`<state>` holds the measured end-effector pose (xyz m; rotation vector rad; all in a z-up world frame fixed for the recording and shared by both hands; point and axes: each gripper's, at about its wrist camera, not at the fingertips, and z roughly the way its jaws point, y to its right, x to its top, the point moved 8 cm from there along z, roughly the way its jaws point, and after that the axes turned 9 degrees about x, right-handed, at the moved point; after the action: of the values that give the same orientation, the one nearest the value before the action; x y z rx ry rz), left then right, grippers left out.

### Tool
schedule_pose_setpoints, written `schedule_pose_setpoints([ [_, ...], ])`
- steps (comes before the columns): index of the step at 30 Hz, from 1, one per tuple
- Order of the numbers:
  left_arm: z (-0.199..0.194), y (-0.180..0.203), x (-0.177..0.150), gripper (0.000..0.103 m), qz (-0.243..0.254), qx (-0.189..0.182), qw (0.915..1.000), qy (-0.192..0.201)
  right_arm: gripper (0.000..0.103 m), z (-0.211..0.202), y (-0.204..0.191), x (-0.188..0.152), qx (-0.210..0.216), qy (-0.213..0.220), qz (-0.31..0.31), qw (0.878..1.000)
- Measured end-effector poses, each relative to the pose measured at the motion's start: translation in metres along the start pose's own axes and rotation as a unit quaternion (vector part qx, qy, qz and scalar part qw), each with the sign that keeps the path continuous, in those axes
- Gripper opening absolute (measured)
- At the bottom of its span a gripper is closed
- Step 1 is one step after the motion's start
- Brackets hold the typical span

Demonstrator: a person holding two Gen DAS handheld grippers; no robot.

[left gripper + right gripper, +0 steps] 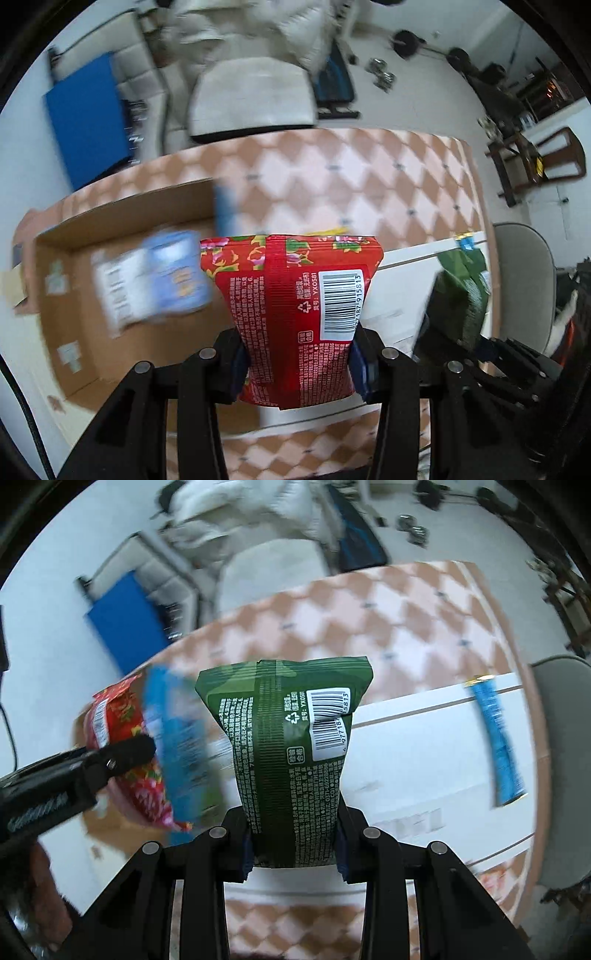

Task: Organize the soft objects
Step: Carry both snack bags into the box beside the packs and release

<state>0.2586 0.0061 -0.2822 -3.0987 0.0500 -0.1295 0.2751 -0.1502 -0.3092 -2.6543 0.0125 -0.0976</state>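
Observation:
My left gripper [299, 365] is shut on a red flowered packet [295, 306], pinched at its lower end, and holds it above the table. Below and to the left lies an open cardboard box [122, 214] with blurred blue and white packets [173, 273] inside. My right gripper [293, 845] is shut on a green packet [295, 746], gripped near its lower end with the barcode side facing the camera. In the right wrist view the red packet [125, 716] shows at the left, with a black finger [125, 749] of the left gripper across it. The green packet [465, 291] also shows at the right of the left wrist view.
The table has an orange and white checked cloth [332, 177]. A white flat box [424, 746] lies on it with a blue packet [495, 738] at its right side. A pale chair [251, 96] stands behind the table, another [524, 280] at the right.

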Motion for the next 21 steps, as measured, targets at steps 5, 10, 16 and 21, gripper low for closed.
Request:
schedule_pose_setpoints([
  [5, 0.002, -0.104, -0.005, 0.042, -0.036, 0.043, 0.9984, -0.011, 0.036, 0.022, -0.104, -0.034, 0.033, -0.014, -0.045, 0.998],
  [10, 0.031, -0.19, -0.013, 0.042, -0.074, 0.074, 0.994, -0.029, 0.036, 0.078, -0.173, -0.051, 0.03, -0.037, -0.072, 0.996],
  [16, 0.088, -0.252, -0.009, 0.042, -0.114, 0.064, 0.988, -0.082, 0.036, 0.152, -0.208, -0.065, -0.007, -0.069, -0.092, 0.993],
  [21, 0.127, -0.271, 0.003, 0.042, -0.118, 0.063, 0.9852, -0.107, 0.036, 0.191, -0.211, -0.067, -0.027, -0.091, -0.091, 0.991],
])
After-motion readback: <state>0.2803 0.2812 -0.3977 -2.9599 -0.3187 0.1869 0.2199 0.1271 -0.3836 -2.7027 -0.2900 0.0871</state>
